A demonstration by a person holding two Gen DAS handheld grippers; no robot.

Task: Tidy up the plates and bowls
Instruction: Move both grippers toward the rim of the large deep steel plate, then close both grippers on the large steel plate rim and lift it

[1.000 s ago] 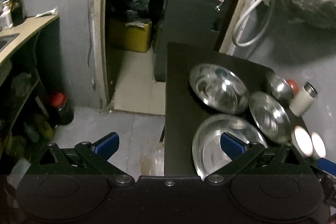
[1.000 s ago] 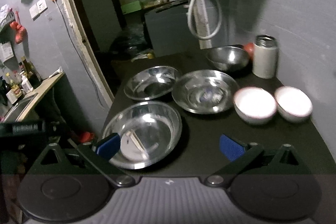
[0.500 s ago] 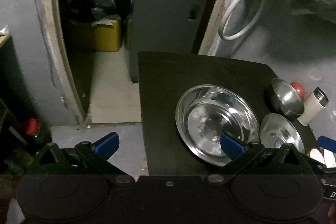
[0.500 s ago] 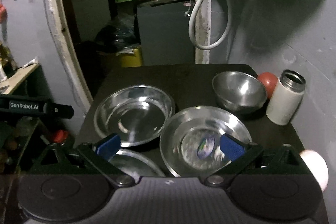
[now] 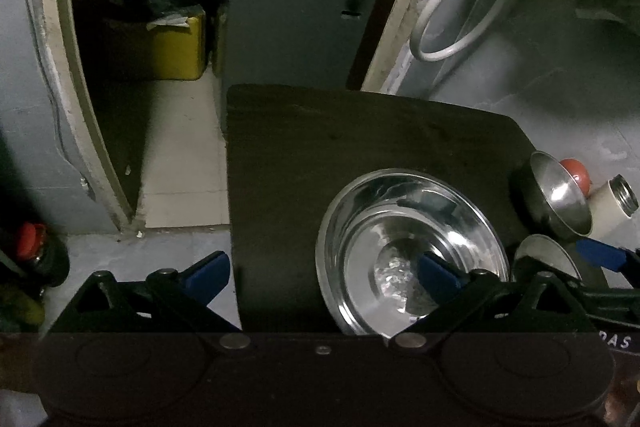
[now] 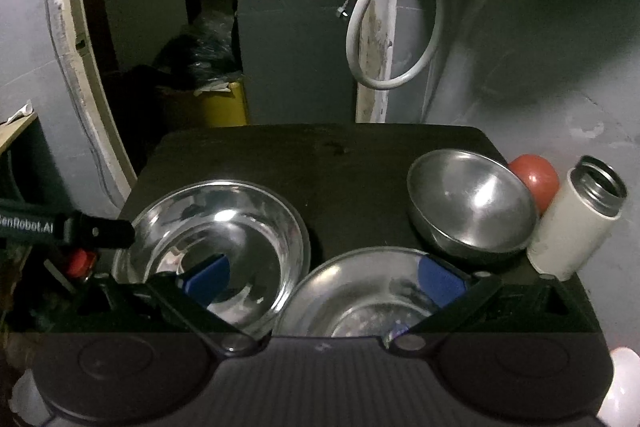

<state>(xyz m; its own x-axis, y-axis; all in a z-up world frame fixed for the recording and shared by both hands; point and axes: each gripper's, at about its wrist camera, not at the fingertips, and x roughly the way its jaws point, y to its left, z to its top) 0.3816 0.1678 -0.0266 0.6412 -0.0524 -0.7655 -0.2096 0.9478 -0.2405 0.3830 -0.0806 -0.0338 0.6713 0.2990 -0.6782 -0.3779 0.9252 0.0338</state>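
Both my grippers are spread wide and hold nothing. The left gripper has its right finger over the middle of the wide steel plate. The right gripper hangs over two plates: that same plate under its left finger, the nearer steel plate under its right. I judge them light, stiff and slippery, so I would pinch the thin rim.
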